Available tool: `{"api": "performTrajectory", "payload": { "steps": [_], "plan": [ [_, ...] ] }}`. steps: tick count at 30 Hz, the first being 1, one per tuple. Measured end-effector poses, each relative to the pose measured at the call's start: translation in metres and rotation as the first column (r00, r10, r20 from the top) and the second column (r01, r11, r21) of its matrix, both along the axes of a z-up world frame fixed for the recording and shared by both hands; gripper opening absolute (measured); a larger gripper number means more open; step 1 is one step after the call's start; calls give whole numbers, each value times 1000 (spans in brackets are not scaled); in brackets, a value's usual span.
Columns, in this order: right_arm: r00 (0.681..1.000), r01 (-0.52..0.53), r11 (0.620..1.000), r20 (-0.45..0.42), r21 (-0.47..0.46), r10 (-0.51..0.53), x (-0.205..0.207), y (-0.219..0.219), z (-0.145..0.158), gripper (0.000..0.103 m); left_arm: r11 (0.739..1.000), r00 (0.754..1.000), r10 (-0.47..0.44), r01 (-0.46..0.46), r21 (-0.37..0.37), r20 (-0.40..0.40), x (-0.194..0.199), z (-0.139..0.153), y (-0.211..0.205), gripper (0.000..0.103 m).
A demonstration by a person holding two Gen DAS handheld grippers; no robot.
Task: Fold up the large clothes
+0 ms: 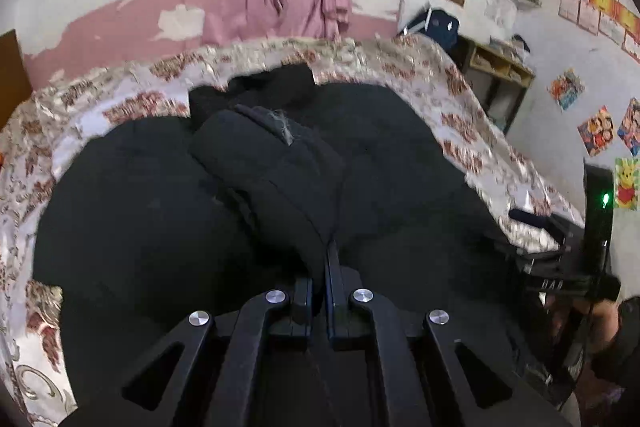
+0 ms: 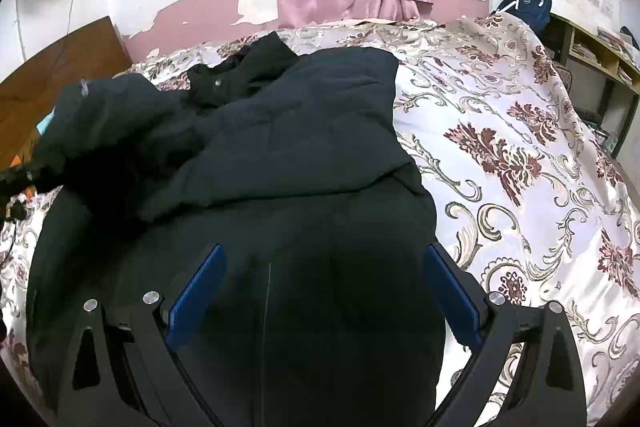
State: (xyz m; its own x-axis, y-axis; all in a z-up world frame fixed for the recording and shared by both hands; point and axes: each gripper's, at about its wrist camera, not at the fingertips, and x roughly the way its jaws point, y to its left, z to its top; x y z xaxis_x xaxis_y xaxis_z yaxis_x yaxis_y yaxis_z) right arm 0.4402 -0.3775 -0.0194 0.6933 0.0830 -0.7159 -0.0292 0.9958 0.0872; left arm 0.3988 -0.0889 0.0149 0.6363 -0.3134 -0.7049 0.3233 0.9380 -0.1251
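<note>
A big black padded coat (image 2: 280, 155) lies spread on the bed (image 2: 520, 147), its collar toward twelve o'clock by the wall. At nine o'clock the left claw (image 1: 322, 259) is clenched on the coat's sleeve (image 1: 272, 171), carried over the body. At three o'clock the right claw (image 2: 324, 291) hangs released above the hem. The coat looks bulky, soft and puffy, likely slippery-skinned and springy; best pinched at seams, cuffs or hem corners, not mid-panel.
</note>
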Motion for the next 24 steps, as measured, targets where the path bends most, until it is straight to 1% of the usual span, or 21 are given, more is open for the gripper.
{"api": "performTrajectory", "payload": {
  "steps": [4,6,7,8,9,10,11,13,17,19,20,21,22,23,24],
  "plan": [
    [1000,-11,1000,-15,-13,11,1,4,-3,96,1000,995,-12,13,3,-96,0,-18,2,8],
    [1000,-14,1000,-21,-13,13,1,6,-3,96,1000,991,-21,18,-24,-135,-2,-26,6,13],
    [1000,-14,1000,-24,-12,14,1,8,-4,96,999,989,-29,23,-44,-146,-5,-28,9,20],
    [1000,-16,1000,-26,-11,15,1,9,-4,96,997,986,-44,32,-73,-160,-8,-29,12,32],
    [999,-17,1000,-29,-10,17,1,11,-5,96,994,984,-58,42,-98,-171,-9,-31,13,41],
    [999,-19,1000,-32,-8,19,1,12,-6,96,991,982,-71,48,-128,-178,-13,-32,16,67],
    [999,-22,1000,-36,-6,22,0,14,-8,96,987,984,-68,43,-153,-167,-19,-31,22,83],
    [998,-32,999,-48,-8,32,-2,18,-12,96,983,987,-66,40,-178,-145,-29,-30,30,85],
    [997,-41,999,-65,-1,40,-6,25,-16,96,979,984,-41,5,-204,-173,-43,-32,51,85],
    [997,-47,998,-63,30,49,-8,29,-13,96,976,984,-3,-36,-213,-179,-52,-32,66,86],
    [997,-54,997,-58,53,57,-9,32,-10,96,977,984,27,-63,-204,-177,-57,-31,74,86],
    [996,-66,994,-52,87,71,-10,35,-6,96,979,983,64,-96,-178,-174,-61,-31,82,86],
    [994,-92,986,-42,139,98,-11,38,-2,96,981,981,98,-124,-152,-168,-63,-31,88,86],
    [991,-121,974,-33,190,129,-11,40,-1,96,979,977,142,-162,-120,-160,-66,-31,95,86],
    [984,-163,950,-27,267,177,-11,44,2,96,974,970,191,-206,-92,-152,-67,-31,104,86]
  ]
}}
